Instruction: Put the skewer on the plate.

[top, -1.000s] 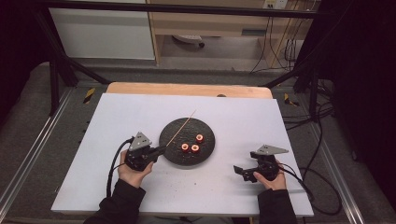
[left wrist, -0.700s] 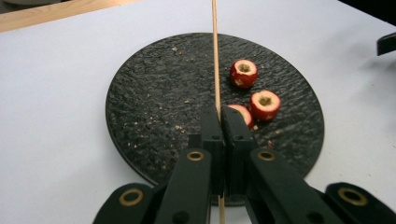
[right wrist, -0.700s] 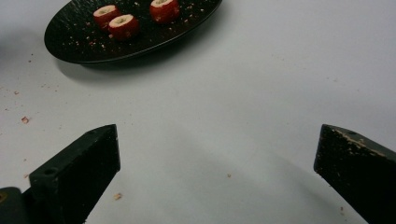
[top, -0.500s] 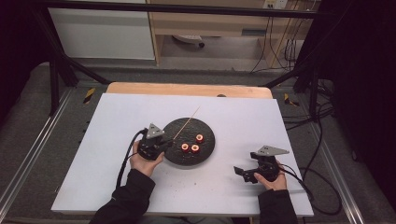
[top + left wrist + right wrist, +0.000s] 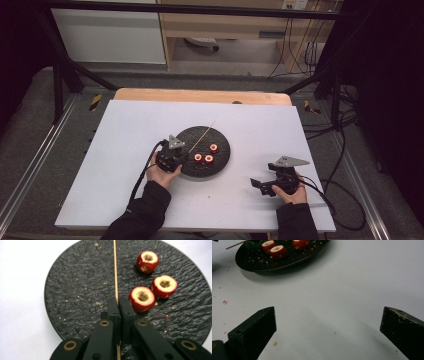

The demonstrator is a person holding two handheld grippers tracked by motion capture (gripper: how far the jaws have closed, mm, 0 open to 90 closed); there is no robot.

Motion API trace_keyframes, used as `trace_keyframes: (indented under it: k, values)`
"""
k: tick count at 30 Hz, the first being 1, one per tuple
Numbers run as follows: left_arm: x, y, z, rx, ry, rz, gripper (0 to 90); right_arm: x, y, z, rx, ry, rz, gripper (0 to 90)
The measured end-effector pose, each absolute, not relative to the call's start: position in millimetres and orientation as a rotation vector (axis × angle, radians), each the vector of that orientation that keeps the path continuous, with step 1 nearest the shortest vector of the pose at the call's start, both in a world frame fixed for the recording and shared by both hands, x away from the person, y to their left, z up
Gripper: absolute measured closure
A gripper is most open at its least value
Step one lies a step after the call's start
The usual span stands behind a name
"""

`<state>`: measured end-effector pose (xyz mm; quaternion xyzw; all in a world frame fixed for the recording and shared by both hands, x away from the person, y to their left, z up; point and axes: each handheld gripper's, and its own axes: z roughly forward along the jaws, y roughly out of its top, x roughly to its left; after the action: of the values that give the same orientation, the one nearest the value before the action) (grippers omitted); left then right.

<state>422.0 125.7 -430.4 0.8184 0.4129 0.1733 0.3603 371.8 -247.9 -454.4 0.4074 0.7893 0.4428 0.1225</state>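
A round black slate plate (image 5: 221, 161) sits mid-table with three cored red fruits (image 5: 208, 159) and a thin wooden skewer (image 5: 204, 134) lying across it. My left gripper (image 5: 183, 157) reaches over the plate's left rim. In the left gripper view its jaws (image 5: 118, 300) are shut on the skewer (image 5: 115, 270), which runs straight out between them, with the nearest fruit (image 5: 142, 298) just right of the tips. My right gripper (image 5: 259, 186) rests low over the white table to the plate's right, its jaws (image 5: 329, 312) wide open with nothing between them.
The white tabletop (image 5: 125, 135) lies inside a wooden edge (image 5: 200, 95) at the back. Crumbs dot the plate (image 5: 75, 290) and the table near it (image 5: 224, 302). Cables trail from both grippers, and metal rails run along both sides of the table.
My left gripper has moved right from the plate's left side onto the plate, sinking to the skewer. The right gripper has stayed still.
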Motion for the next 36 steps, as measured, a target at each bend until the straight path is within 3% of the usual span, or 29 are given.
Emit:
trace_keyframes:
  k: [18,25,32,36]
  values:
    - [421.8,122.9,-435.4,2.132,1.084,0.445,87.2,371.3,-248.5,-453.5,1.184,2.3,1.297,1.5]
    - [414.6,133.2,-423.7,2.105,1.035,0.434,70.2,371.2,-248.6,-453.2,1.187,2.299,1.296,1.5]
    - [404.6,147.7,-416.7,2.104,0.961,0.422,44.4,371.0,-248.5,-453.2,1.19,2.297,1.294,1.5]
    - [398.5,160.2,-416.6,2.101,0.934,0.395,35.2,371.0,-248.3,-453.4,1.191,2.297,1.295,1.4]
